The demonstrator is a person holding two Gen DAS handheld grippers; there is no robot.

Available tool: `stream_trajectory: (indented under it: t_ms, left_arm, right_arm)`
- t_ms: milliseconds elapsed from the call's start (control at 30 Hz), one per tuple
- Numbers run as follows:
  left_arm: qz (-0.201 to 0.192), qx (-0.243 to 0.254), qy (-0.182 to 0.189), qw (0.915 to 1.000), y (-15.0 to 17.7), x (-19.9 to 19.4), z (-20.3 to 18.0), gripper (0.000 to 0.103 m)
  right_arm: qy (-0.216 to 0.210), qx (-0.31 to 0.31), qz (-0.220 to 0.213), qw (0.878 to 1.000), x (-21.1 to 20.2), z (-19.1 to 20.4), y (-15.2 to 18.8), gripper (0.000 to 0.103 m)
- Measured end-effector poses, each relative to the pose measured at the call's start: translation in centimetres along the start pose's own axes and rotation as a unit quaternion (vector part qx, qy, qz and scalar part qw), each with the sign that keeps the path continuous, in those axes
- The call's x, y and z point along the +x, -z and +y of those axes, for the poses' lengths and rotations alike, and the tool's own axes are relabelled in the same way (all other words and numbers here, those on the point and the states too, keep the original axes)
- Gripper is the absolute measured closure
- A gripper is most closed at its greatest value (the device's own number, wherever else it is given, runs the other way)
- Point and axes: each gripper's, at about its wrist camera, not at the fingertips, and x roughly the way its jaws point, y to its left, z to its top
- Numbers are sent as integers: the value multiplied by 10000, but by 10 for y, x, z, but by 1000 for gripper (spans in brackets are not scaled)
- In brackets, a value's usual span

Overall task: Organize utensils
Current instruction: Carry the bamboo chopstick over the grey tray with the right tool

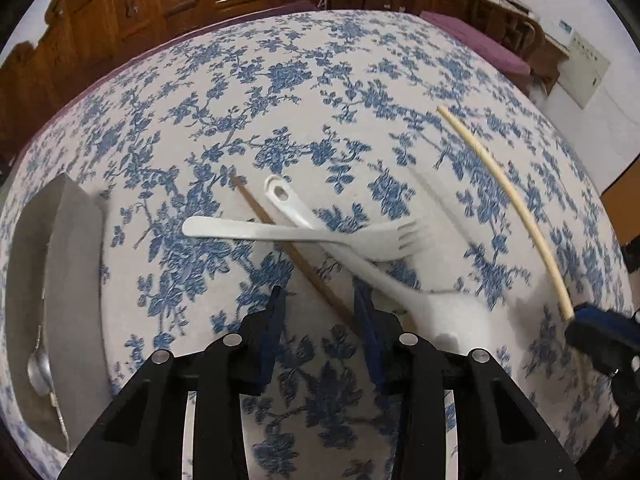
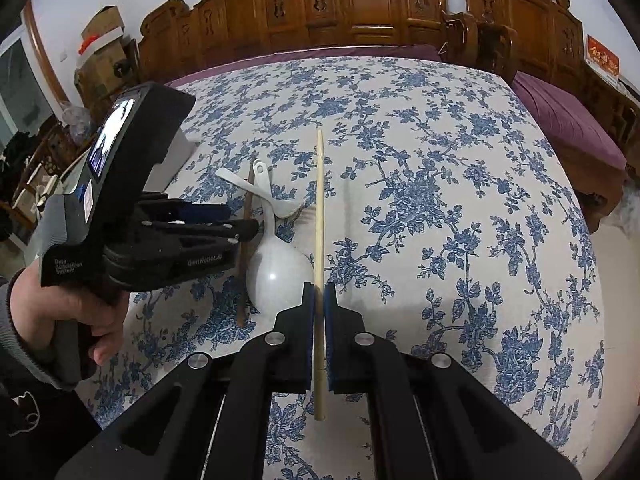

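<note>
My pale cream chopstick (image 2: 319,216) crosses a blue-flowered white cloth (image 2: 440,184); beside it lie a white ladle (image 2: 276,272), white fork (image 1: 304,236), brown chopstick (image 1: 296,256).

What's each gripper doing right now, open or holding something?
Left gripper: open, holding nothing, above the dark chopstick.
Right gripper: closed on the pale chopstick.

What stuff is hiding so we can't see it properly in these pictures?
- Gray tray, left wrist view: the picture edge cuts it off; only one metal spoon shows inside.
- Gray tray, right wrist view: the left tool hides nearly all of it.
- Brown chopstick: its near end slips behind the left tool's finger.
- White fork, right wrist view: the pale chopstick and ladle cover most of it.
- Ladle bowl, left wrist view: blurred.
</note>
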Motion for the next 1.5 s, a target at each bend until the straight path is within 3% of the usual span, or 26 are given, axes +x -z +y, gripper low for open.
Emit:
stream_trajectory:
  t_ms: [200, 367, 967, 1500]
  left_arm:
    - [143, -199, -84, 9997, 11, -6, 30, 98]
    - [228, -433, 27, 9988, 19, -10, 50, 98]
    - [-660, -605, 19, 9960, 7, -90, 97, 98]
    - [-827, -671, 42, 9943, 31, -121, 149, 98]
  right_arm:
    - [-48, -2, -68, 10000, -4, 11, -2, 97]
    - [-68, -59, -73, 9999, -5, 22, -3, 97]
    - [-153, -174, -306, 9993, -21, 63, -28, 97]
    - [-332, -503, -389, 9974, -18, 125, -52, 97]
